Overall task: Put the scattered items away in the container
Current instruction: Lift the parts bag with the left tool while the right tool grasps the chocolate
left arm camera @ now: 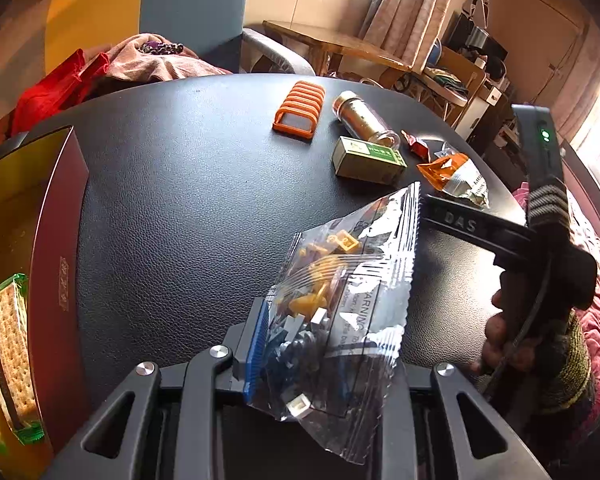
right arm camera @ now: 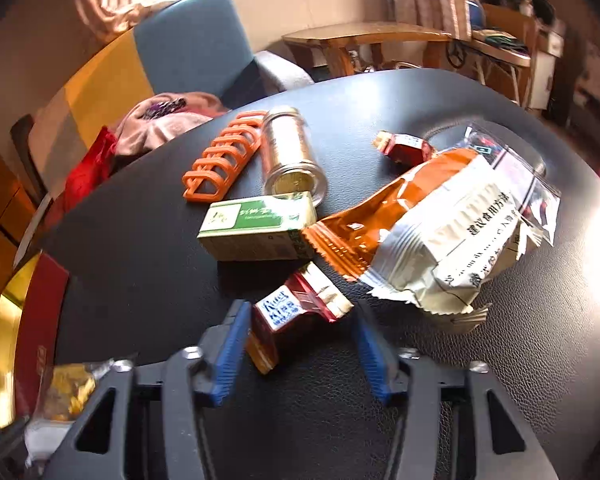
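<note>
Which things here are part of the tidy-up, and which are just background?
Job:
- red container, cracker pack already inside
- bag of toy bricks, in the left gripper
- small red snack packet, between the right gripper fingers
- orange-and-silver pouch
- green box
- gold jar
- orange rack

Background:
- blue armchair
- clothes
- wooden table

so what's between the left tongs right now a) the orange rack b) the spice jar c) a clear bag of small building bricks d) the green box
c: the left wrist view shows the clear bag of bricks pinched between the left tongs, while the green box, the orange rack and the spice jar lie farther out on the black table.
</note>
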Motion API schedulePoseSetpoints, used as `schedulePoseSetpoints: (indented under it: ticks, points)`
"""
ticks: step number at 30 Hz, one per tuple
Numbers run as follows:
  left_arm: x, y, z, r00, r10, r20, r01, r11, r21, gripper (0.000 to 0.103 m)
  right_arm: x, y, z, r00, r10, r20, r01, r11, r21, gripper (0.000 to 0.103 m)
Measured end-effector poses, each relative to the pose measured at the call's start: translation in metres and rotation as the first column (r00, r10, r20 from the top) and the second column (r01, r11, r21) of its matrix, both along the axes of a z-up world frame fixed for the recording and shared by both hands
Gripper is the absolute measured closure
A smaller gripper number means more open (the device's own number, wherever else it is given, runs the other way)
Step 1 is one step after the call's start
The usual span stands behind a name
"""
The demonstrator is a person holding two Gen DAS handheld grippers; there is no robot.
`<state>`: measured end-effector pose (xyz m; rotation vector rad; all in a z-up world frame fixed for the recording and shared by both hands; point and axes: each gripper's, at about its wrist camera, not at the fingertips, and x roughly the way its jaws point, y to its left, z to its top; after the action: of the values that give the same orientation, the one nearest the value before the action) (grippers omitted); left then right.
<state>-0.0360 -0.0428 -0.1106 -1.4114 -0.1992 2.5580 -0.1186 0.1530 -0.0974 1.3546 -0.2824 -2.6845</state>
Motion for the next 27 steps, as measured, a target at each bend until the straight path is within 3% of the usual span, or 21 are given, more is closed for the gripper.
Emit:
schedulePoseSetpoints:
  ticks: [1, 3, 8, 11, 14, 17, 21, 23, 27]
  points:
    - [0.000, 0.000, 0.000, 1.000, 0.000, -0.001, 0.000, 1.000, 0.002, 0.075, 0.001, 0.000, 0.000, 1.000, 0.012, -0.003, -0.012, 1.000, 0.003, 0.063]
    - [0.002, 0.001, 0.000, 1.000, -0.004, -0.005, 0.004, 1.000, -0.005, 0.075, 0.004, 0.001, 0.000, 1.000, 0.026, -0.004, -0.026, 1.000, -0.004, 0.067]
    - [0.004, 0.002, -0.001, 1.000, -0.004, -0.003, 0.004, 1.000, -0.010, 0.075, 0.011, 0.007, -0.001, 0.999, 0.037, -0.002, -0.037, 0.999, -0.019, 0.069]
    - [0.006, 0.000, -0.001, 1.000, 0.001, -0.002, -0.001, 1.000, -0.010, 0.075, 0.012, 0.008, 0.000, 0.999, 0.044, -0.005, -0.044, 0.997, -0.070, 0.063]
    - [0.004, -0.003, 0.000, 1.000, 0.004, 0.003, -0.004, 1.000, -0.006, 0.075, 0.006, 0.003, 0.002, 0.997, 0.066, -0.027, -0.067, 0.997, -0.045, 0.032]
    - [0.002, -0.003, 0.000, 1.000, 0.003, 0.006, -0.003, 1.000, -0.004, 0.075, -0.002, -0.005, 0.002, 0.995, 0.100, -0.029, -0.100, 0.995, 0.006, 0.031]
    - [0.001, -0.002, -0.001, 1.000, 0.002, 0.001, -0.002, 1.000, -0.005, 0.075, -0.008, -0.017, -0.002, 0.987, 0.163, -0.013, -0.160, 0.980, 0.120, 0.052]
    - [0.001, -0.002, -0.004, 1.000, 0.003, 0.005, -0.003, 1.000, -0.005, 0.075, -0.005, -0.016, -0.001, 0.985, 0.169, -0.019, -0.166, 0.979, 0.114, 0.060]
    - [0.004, -0.001, -0.009, 1.000, 0.000, 0.010, 0.000, 1.000, -0.017, 0.075, 0.006, -0.011, 0.002, 0.988, 0.155, -0.029, -0.150, 0.981, 0.119, 0.066]
